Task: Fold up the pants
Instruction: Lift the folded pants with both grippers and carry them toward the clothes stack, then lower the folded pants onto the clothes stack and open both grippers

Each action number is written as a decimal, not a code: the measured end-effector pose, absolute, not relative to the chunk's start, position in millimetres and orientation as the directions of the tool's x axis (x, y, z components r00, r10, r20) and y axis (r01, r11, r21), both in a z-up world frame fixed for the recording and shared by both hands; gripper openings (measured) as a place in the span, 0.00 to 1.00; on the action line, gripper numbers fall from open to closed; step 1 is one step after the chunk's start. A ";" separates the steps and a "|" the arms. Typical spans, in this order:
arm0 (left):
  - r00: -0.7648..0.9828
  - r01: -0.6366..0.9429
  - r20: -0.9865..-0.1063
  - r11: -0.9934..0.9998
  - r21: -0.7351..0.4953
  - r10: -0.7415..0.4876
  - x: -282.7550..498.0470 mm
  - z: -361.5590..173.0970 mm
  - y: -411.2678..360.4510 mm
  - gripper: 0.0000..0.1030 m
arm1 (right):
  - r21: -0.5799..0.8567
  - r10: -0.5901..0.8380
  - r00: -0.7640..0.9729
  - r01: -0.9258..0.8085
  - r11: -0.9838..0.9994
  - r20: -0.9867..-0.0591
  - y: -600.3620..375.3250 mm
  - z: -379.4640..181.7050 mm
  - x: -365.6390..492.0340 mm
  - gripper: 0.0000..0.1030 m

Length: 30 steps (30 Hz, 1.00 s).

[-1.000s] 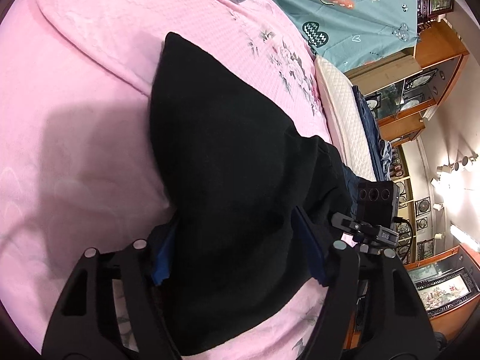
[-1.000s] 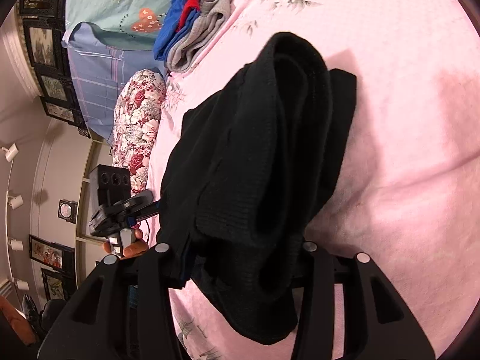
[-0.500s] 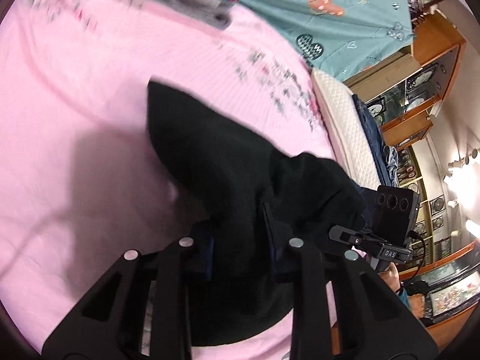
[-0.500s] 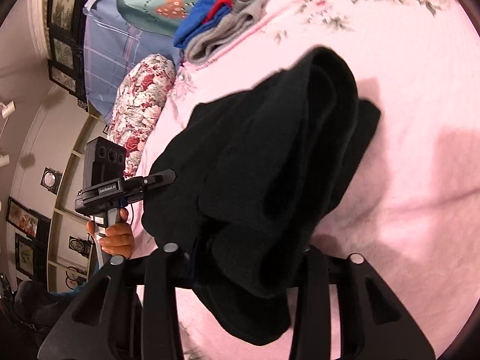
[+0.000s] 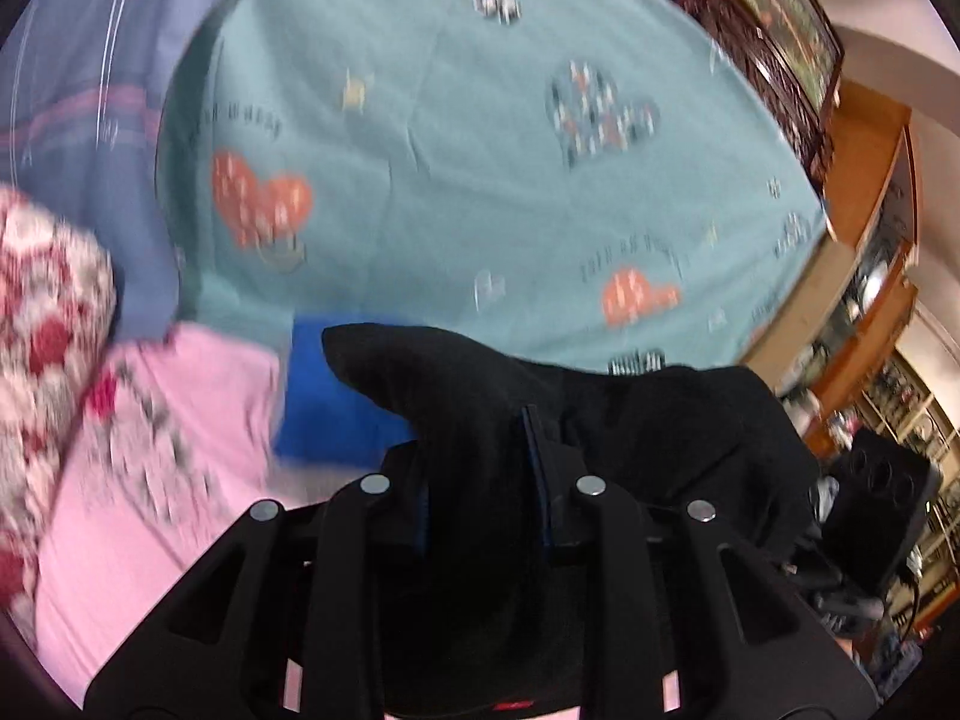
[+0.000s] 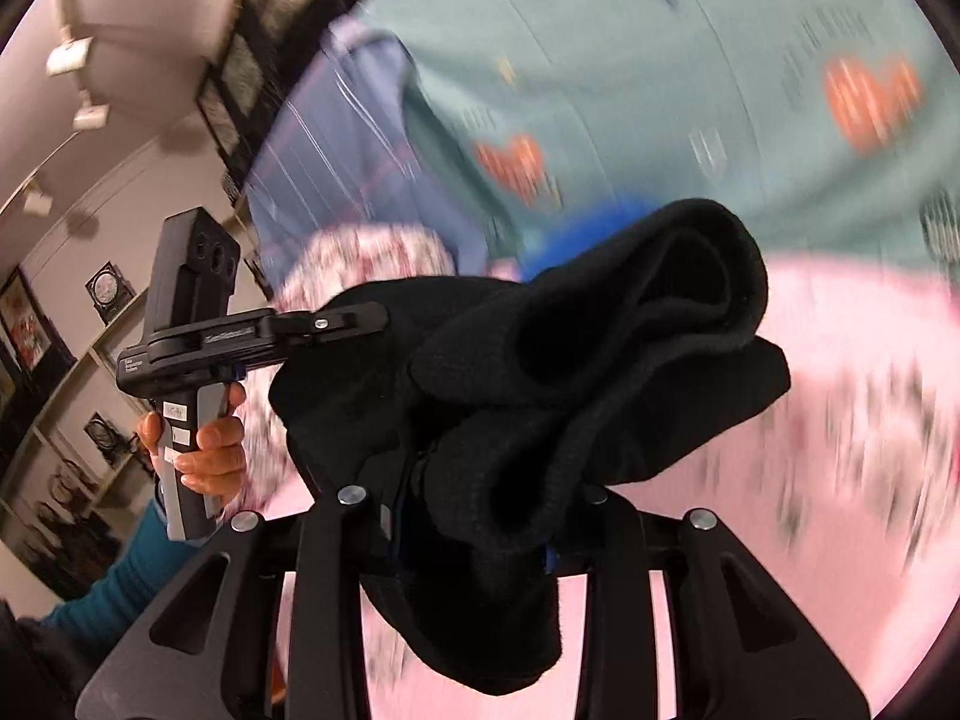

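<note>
The folded black pants [image 5: 480, 540] hang bunched between my two grippers, lifted off the pink bed. My left gripper [image 5: 480, 480] is shut on one end of the pants, cloth filling the gap between its jaws. In the right wrist view my right gripper [image 6: 474, 516] is shut on the other end of the pants [image 6: 576, 372], which drape over and below its jaws. The left gripper [image 6: 360, 324] also shows in the right wrist view, held by a hand, its tip buried in the cloth.
The pink floral bedspread [image 5: 150, 480] lies below. A blue folded garment [image 5: 336, 402] sits at the bed's far edge. A teal heart-print sheet [image 5: 480, 150] hangs behind. A red floral pillow [image 5: 48, 288] is at left. Wooden cabinets [image 5: 870, 252] stand at right.
Both grippers have closed on the pants and lifted them off the bed, tilting up toward the teal sheet. The views are blurred by the fast motion.
</note>
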<state>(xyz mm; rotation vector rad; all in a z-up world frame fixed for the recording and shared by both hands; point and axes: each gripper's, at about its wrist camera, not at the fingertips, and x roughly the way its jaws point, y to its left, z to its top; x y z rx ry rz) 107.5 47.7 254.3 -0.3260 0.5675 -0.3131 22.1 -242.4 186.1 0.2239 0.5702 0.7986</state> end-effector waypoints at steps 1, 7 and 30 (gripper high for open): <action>0.815 0.190 -0.453 0.905 -0.380 -0.361 121.2 263.4 49.4 0.24 | 0.376 0.733 0.567 -0.629 0.680 -0.376 -236.0 199.9 34.8 0.31; 0.843 0.110 -0.474 0.944 -0.310 -0.254 242.8 230.4 55.4 0.24 | 0.312 0.749 0.600 -0.681 0.663 -0.280 -201.0 222.7 153.9 0.31; 0.888 -0.069 -0.451 0.996 0.059 0.088 134.1 151.7 25.8 0.97 | 0.239 0.449 0.654 -0.388 0.890 -0.608 -203.9 135.4 210.5 0.93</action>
